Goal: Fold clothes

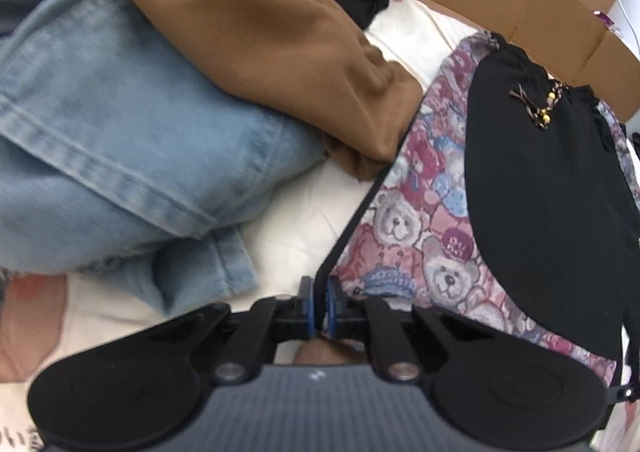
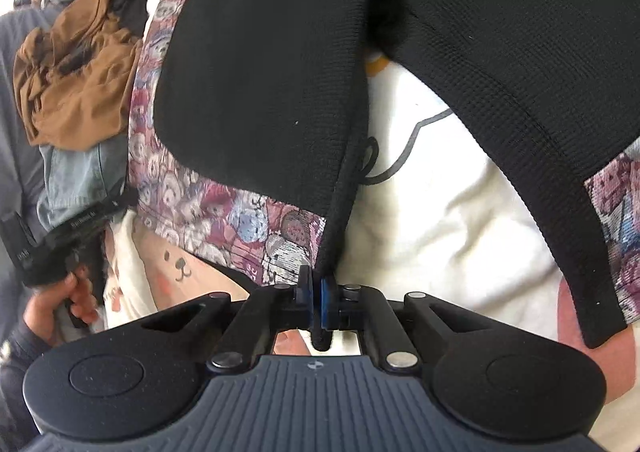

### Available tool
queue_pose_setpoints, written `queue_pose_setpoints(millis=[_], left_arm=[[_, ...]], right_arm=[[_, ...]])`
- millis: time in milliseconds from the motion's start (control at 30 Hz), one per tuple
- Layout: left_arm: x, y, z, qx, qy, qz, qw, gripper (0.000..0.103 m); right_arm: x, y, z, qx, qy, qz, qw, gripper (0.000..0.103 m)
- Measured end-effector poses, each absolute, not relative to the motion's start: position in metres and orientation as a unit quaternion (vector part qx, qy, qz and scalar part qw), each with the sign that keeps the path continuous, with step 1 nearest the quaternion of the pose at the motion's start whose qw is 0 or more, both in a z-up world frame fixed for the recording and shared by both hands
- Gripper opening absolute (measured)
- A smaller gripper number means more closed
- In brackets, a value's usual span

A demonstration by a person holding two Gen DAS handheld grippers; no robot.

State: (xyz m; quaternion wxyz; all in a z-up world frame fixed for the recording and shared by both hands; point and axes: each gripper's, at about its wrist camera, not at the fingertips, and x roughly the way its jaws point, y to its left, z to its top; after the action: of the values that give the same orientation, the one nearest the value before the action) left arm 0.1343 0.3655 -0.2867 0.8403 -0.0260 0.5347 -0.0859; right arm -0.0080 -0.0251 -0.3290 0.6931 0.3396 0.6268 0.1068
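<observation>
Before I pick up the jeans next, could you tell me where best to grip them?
Grip the jeans by the stitched hem end. It lies flat and bare on the white sheet nearest the left gripper, whereas the brown garment covers their far end. Approach from this near side.

Both the left hand-held gripper (image 1: 320, 302) and right hand-held gripper (image 2: 316, 302) appear clamped shut.

Left gripper (image 1: 320, 302) jaws clamped on bear-print garment (image 1: 420, 220) (black-trimmed edge)
</observation>
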Motion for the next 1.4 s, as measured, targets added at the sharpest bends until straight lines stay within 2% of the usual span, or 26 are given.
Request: queue_pose_setpoints(millis=[433,500,567,600,633,667,700,733,1200,1400], left_arm=[[0.135,0.364,-0.295,-0.015,0.54,-0.076,0.838,0.008],[0.134,0.364,-0.292,-0.019,0.542,-0.075,0.837,0.01],[0.133,0.364,-0.287,-0.02,0.546,-0.07,0.835,0.017],[0.132,0.363,-0.282,-0.018,0.546,-0.067,0.835,0.022],[0.13,0.363,-0.277,-0.016,0.544,-0.066,0.837,0.036],[0.128,0.362,-0.271,-0.015,0.538,-0.069,0.84,0.047],[0.127,0.361,-0.265,-0.015,0.533,-0.072,0.843,0.05],[0.126,0.359,-0.26,-0.014,0.53,-0.074,0.845,0.052],[0.141,0.304,-0.207,-0.014,0.477,-0.12,0.871,0.052],[0.155,0.276,-0.2,-0.011,0.464,-0.139,0.875,0.058]], right_arm=[[-0.007,-0.015,-0.326,0.25,0.653,0.126,0.704,0.0],[-0.006,-0.018,-0.32,0.247,0.649,0.129,0.708,0.004],[-0.005,-0.025,-0.311,0.251,0.645,0.131,0.709,0.008],[-0.004,-0.028,-0.306,0.253,0.643,0.132,0.71,0.016],[-0.003,-0.032,-0.302,0.255,0.641,0.133,0.711,0.021],[-0.003,-0.035,-0.297,0.257,0.639,0.134,0.712,0.031],[-0.001,-0.04,-0.291,0.255,0.634,0.137,0.717,0.039],[0.001,-0.046,-0.283,0.251,0.626,0.138,0.725,0.041],[0.048,-0.157,-0.223,0.214,0.55,0.068,0.805,0.042],[0.072,-0.196,-0.223,0.163,0.547,0.037,0.821,0.042]])
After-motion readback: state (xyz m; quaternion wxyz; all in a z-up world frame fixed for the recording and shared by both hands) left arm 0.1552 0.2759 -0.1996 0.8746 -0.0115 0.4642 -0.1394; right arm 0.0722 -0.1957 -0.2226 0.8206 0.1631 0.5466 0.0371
